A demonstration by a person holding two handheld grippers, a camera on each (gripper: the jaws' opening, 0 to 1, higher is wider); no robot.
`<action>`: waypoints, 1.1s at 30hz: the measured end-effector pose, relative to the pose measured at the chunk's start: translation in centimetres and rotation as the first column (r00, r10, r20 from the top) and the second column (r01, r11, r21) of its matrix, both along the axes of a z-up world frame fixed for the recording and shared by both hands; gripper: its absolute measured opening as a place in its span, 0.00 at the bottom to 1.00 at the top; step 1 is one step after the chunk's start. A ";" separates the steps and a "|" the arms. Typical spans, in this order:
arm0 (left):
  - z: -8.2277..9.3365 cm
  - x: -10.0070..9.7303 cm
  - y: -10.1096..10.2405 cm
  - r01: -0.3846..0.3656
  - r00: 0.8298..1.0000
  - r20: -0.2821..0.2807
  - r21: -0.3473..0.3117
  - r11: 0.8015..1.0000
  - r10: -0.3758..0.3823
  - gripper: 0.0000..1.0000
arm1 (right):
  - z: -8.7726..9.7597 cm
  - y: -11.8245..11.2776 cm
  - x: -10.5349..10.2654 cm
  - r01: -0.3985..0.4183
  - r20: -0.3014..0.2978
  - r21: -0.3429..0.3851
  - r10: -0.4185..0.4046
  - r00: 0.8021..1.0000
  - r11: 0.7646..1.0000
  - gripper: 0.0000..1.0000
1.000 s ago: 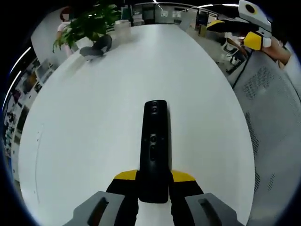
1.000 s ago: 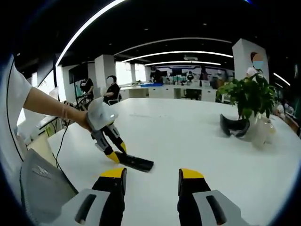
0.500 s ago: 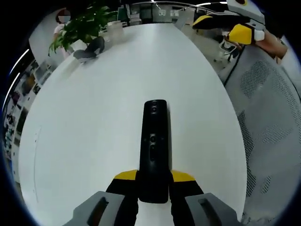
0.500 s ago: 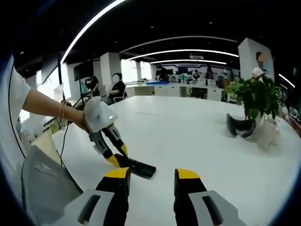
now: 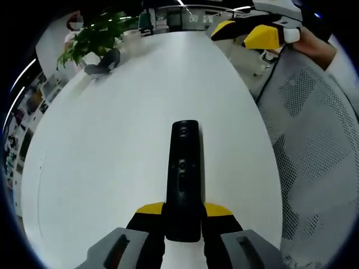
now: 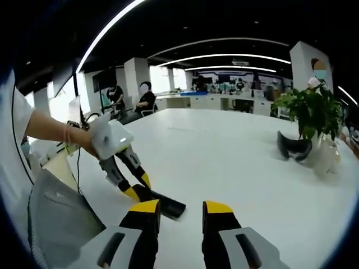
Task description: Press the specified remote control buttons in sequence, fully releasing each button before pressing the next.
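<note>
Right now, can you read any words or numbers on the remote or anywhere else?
No text can be read.
Remote, held in the left gripper: its buttons show as small round marks, too blurred to read.
Far wall behind the white table: any signs are too small to read.

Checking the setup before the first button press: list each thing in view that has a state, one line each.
remote control: clamped at its near end, buttons facing up, far end lying on the white table.
left hand-held gripper: shut on the remote control.
right hand-held gripper: open, holding nothing, above the table.
potted plant: upright at the table's far side.
</note>
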State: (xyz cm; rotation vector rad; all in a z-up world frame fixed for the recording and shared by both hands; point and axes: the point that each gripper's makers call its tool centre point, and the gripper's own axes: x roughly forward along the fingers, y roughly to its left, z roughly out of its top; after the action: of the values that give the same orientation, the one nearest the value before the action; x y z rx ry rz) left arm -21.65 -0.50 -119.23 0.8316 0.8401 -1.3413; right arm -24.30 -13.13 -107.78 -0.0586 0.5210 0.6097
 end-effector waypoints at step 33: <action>0.1 -5.0 -0.7 0.071 0.997 0.000 -0.008 0.997 -0.071 0.24 | -8.4 1.8 -4.9 -0.523 -0.452 -0.211 0.391 0.801 0.826 0.13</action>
State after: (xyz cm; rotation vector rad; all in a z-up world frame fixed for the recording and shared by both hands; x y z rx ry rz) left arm -26.60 -1.16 -119.18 0.8619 0.8113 -1.4063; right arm -29.22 -11.30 -116.15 -0.3995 1.0163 1.0253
